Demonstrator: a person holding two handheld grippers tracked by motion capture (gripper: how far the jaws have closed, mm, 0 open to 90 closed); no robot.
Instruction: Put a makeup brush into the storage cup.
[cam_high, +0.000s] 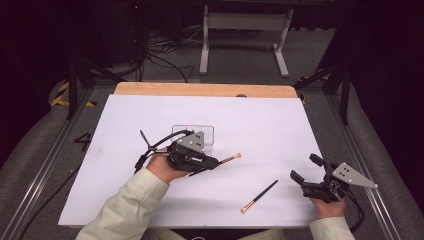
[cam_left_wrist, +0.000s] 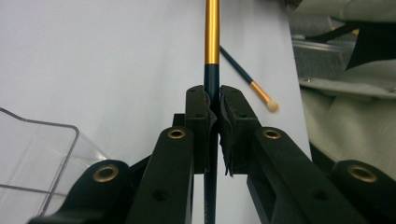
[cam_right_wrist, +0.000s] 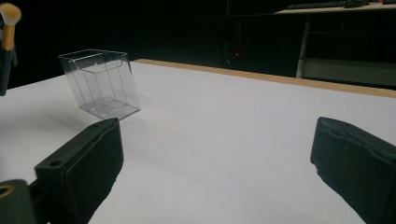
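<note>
Black jaws of the left gripper (cam_left_wrist: 212, 100) pinched a brush (cam_left_wrist: 212, 37) by its dark handle. Its gold ferrule pointed away over the tabletop (cam_left_wrist: 102, 56). Right gripper (cam_right_wrist: 215, 154) jaws stood spread, holding nothing.

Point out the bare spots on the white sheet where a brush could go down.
Free: the far strip between the clear box and the wooden edge, and the left side. Crowded: the near middle, around the left gripper with its held brush, and the lying brush.

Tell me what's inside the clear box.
The clear box looks empty through its walls. One brush is clamped in the left gripper; the other brush lies on the table.
</note>
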